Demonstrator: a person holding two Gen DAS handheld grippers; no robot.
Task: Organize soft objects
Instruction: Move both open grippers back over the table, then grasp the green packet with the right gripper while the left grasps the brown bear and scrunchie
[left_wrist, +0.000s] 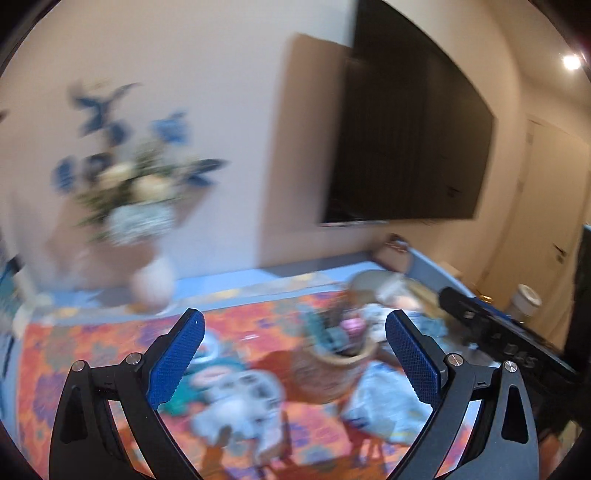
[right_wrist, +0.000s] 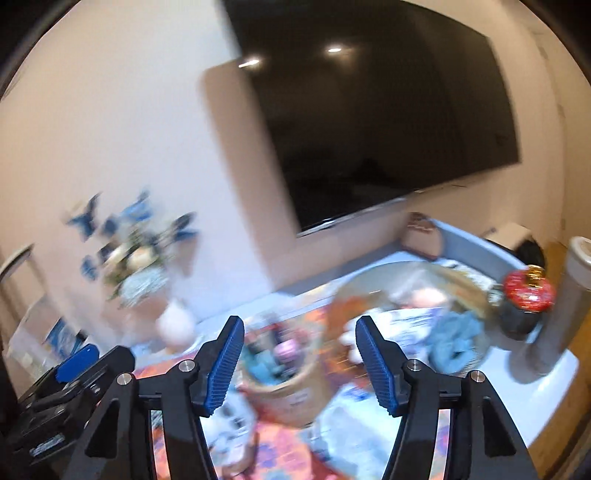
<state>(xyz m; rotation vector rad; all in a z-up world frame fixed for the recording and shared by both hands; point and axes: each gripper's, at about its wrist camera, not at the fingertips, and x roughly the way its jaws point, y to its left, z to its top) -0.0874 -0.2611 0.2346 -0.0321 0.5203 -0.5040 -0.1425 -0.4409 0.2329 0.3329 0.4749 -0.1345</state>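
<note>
Soft objects (left_wrist: 240, 402) in the left wrist view: a pale, blurred heap at 6 o'clock on the orange patterned cloth (left_wrist: 92, 354), just at 8 o'clock from the woven basket (left_wrist: 328, 373). Teal piece (left_wrist: 184, 398) touching the heap at its 9 o'clock side. Pale blue bundle (left_wrist: 384, 402) at 4 o'clock from the basket, close against its wall. More soft things, dark and pink, piled inside the basket up to the rim; too smeared to tell apart. Left gripper (left_wrist: 295, 321): jaws spread very wide, blue pads clear of everything, nothing held. Vase of flowers (left_wrist: 136, 206) at 9 o'clock against the wall, dark screen (left_wrist: 406, 140) at 1 o'clock.

Right wrist view: same basket (right_wrist: 291, 391) dead centre low, framed between the blue pads and well beyond them. Right gripper (right_wrist: 300, 325): jaws parted about halfway, pads touching nothing, no load. Pale soft toy (right_wrist: 229, 421) at 7 o'clock beside the basket, on the patterned cloth (right_wrist: 273, 454). Round tray (right_wrist: 461, 280) at 3 o'clock with a blue-grey soft piece (right_wrist: 454, 343) lying in it. Red-lidded jar (right_wrist: 530, 288) just at 3 o'clock of the tray, grey cylinder (right_wrist: 576, 288) near the frame edge beyond. Screen (right_wrist: 369, 110) at 12 o'clock, flowers (right_wrist: 136, 266) at 9 o'clock. Heavy blur throughout.
</note>
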